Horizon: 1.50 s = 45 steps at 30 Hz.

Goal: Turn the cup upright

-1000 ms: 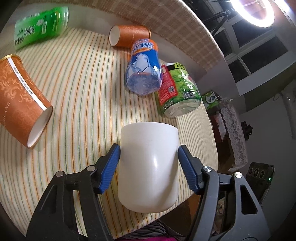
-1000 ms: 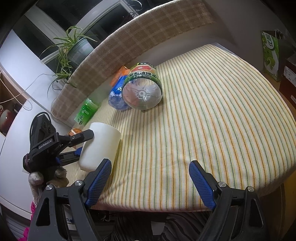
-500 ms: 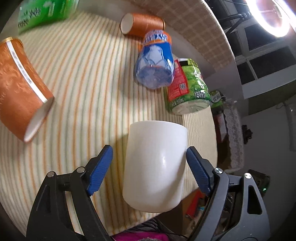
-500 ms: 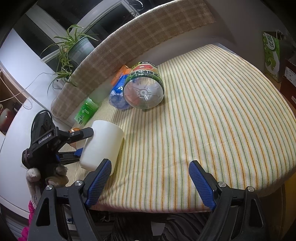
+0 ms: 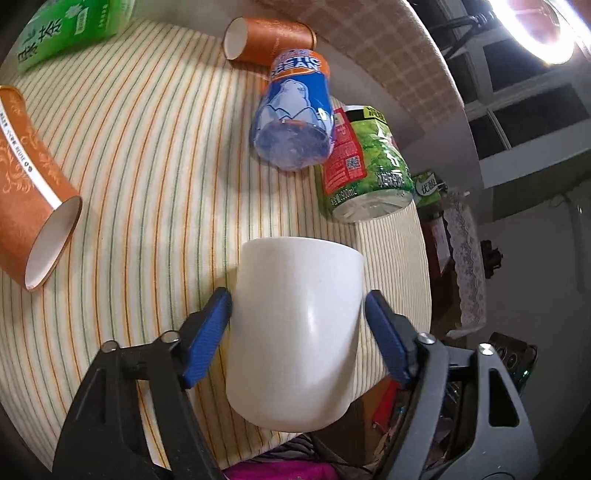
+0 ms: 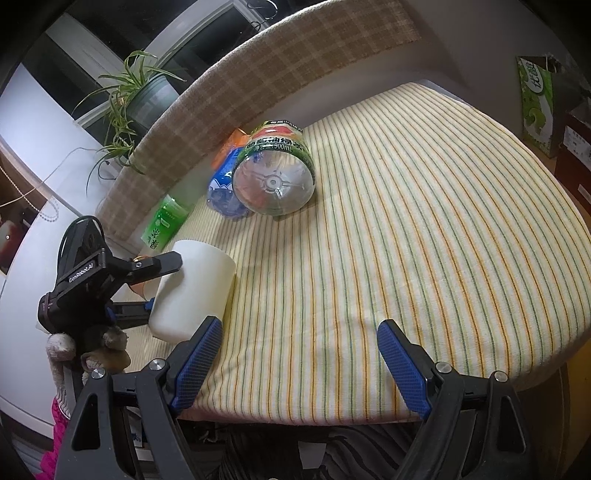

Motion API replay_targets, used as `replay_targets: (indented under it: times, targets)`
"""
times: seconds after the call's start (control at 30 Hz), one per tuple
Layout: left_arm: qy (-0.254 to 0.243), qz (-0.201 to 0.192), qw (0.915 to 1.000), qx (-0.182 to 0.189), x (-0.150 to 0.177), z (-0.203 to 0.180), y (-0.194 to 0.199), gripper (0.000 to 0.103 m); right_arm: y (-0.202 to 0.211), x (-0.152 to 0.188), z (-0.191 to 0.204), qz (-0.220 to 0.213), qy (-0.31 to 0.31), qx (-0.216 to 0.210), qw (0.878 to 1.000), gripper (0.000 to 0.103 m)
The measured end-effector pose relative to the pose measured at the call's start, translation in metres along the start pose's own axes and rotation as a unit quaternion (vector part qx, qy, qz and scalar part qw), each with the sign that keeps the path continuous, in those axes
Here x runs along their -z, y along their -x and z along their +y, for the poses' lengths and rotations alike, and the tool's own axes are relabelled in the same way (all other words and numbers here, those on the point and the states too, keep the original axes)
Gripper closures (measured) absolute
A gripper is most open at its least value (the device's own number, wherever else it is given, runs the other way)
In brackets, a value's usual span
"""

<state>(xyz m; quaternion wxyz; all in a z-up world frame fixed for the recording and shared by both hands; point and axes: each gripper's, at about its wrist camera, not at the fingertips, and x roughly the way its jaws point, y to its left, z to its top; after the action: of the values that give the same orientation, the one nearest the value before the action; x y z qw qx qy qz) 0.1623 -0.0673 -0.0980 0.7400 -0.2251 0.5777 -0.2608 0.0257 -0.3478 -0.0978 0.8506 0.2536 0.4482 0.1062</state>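
A plain white cup (image 5: pixel 295 328) sits between the blue pads of my left gripper (image 5: pixel 297 306). The pads press its sides and hold it tilted above the near edge of the striped table (image 5: pixel 147 155). In the right wrist view the cup (image 6: pixel 192 288) is at the left edge of the table, with the left gripper (image 6: pixel 147 288) clamped around it. My right gripper (image 6: pixel 295 350) is open and empty above the table's front edge.
An orange paper cup (image 5: pixel 29 206) lies on its side at the left, another (image 5: pixel 269 42) at the back. A blue bottle (image 5: pixel 295 118), a green-labelled bottle (image 5: pixel 365 166) and a green bottle (image 5: pixel 70 29) lie on the table. A plaid backrest (image 6: pixel 258 81) curves behind.
My left gripper opened around the cup half a second ago and has closed on it again. The cup sits slightly higher and more tilted. The right gripper has not moved.
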Motion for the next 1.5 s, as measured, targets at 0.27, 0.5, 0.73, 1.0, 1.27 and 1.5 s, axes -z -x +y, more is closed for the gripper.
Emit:
replay_targets:
  times: [0.27, 0.5, 0.73, 1.0, 1.27, 1.5]
  targets:
    - [-0.043, -0.041, 0.9980, -0.022, 0.011, -0.011, 0.012, 0.029, 0.001, -0.001, -0.003, -0.004, -0.006, 0.003, 1.000, 0.015]
    - [-0.073, -0.112, 0.9896, -0.052, 0.022, -0.017, 0.032, 0.030, 0.000, -0.001, -0.002, -0.003, -0.006, 0.002, 1.000, 0.015]
    - [-0.103, -0.169, 0.9763, -0.088, 0.030, -0.025, 0.041, 0.030, 0.000, 0.000, -0.001, -0.003, -0.004, 0.003, 1.000, 0.015]
    - [-0.145, -0.193, 0.9630, -0.119, 0.045, -0.038, 0.036, 0.030, 0.003, 0.000, 0.003, -0.009, 0.004, 0.006, 1.000, 0.015]
    - [-0.169, -0.198, 0.9562, -0.135, 0.063, -0.043, 0.037, 0.030, 0.003, -0.001, 0.004, -0.009, 0.007, 0.006, 1.000, 0.015]
    - [-0.162, -0.185, 0.9614, -0.123, 0.073, -0.039, 0.042, 0.030, 0.004, -0.001, 0.014, -0.012, 0.022, 0.008, 1.000, 0.015]
